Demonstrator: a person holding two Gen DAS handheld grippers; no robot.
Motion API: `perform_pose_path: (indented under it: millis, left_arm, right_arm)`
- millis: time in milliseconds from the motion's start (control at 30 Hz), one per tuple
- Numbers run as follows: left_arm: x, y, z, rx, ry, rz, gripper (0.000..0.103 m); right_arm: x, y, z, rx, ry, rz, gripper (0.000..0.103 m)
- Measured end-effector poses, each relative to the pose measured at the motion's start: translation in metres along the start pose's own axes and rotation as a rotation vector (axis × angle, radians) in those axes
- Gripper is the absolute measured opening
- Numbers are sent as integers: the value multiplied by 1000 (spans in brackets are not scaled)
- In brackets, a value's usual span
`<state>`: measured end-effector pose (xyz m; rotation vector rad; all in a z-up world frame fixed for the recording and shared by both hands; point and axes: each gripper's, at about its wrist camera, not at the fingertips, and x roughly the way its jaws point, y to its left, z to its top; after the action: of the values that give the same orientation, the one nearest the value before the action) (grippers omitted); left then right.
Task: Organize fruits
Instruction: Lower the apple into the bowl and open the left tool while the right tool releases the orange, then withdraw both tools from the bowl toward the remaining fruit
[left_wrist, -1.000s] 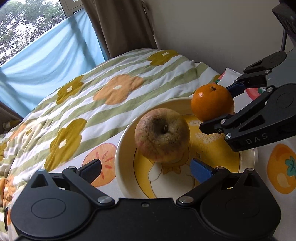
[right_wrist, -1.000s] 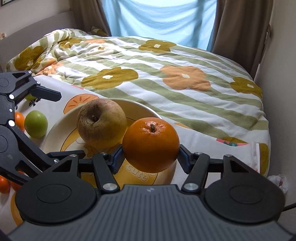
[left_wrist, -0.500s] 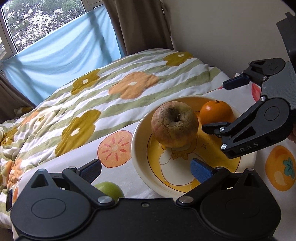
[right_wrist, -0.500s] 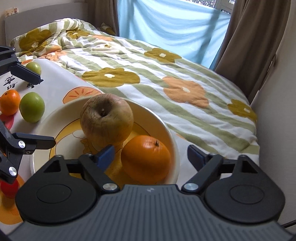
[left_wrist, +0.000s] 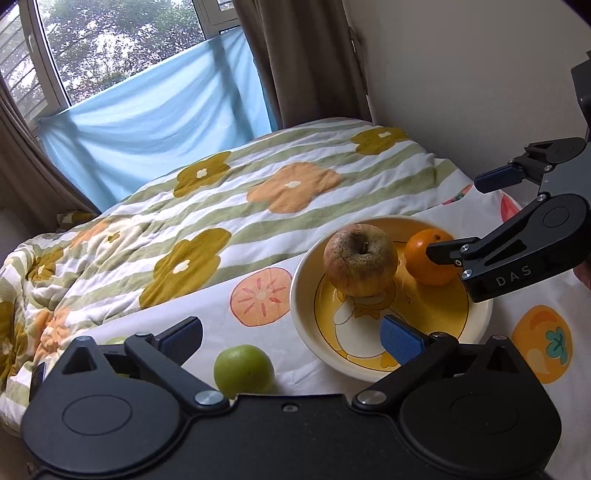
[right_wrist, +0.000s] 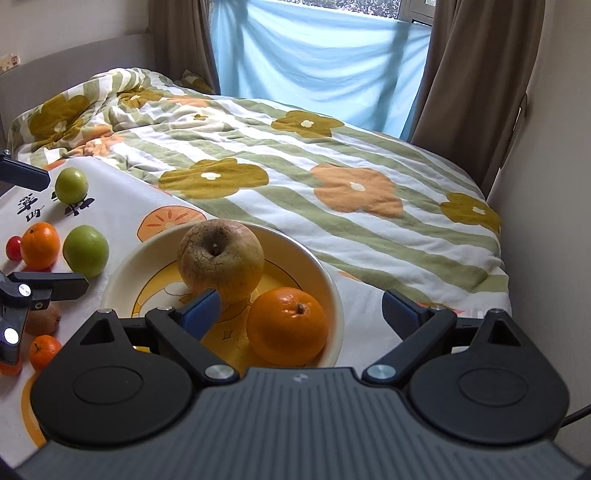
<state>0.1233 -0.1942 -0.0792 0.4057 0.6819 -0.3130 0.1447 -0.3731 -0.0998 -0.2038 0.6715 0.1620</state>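
The bowl (right_wrist: 334, 295) on the bed holds a large apple (right_wrist: 221, 260) and, touching it on the right, an orange (right_wrist: 287, 329); both the right gripper (right_wrist: 301, 308) and left gripper (left_wrist: 291, 338) are empty, jaws spread wide. Outside the bowl, to its left, a green fruit (left_wrist: 243, 369) lies nearest. This is judged the next pick: the left jaws are best centred over it and closed gently, since it may roll on the soft cloth.

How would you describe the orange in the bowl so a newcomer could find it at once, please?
Find the cream bowl with the yellow centre. Two fruits sit inside; the orange is the smaller, smooth, bright one beside the wrinkled brownish apple.
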Motion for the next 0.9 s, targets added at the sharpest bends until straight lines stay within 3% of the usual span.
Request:
perform_pose_path:
  millis: [400, 533, 900]
  left_arm:
    - [-82, 21, -28, -133, -42, 52, 103]
    - [-102, 31, -40, -135, -62, 67, 103]
    - [-121, 76, -87, -131, -50, 67, 103]
  right_arm:
    - [-69, 28, 8, 123, 23, 32, 103]
    - [-89, 45, 7, 181, 19, 32, 103]
    - [-118, 112, -15, 248, 38, 10, 103]
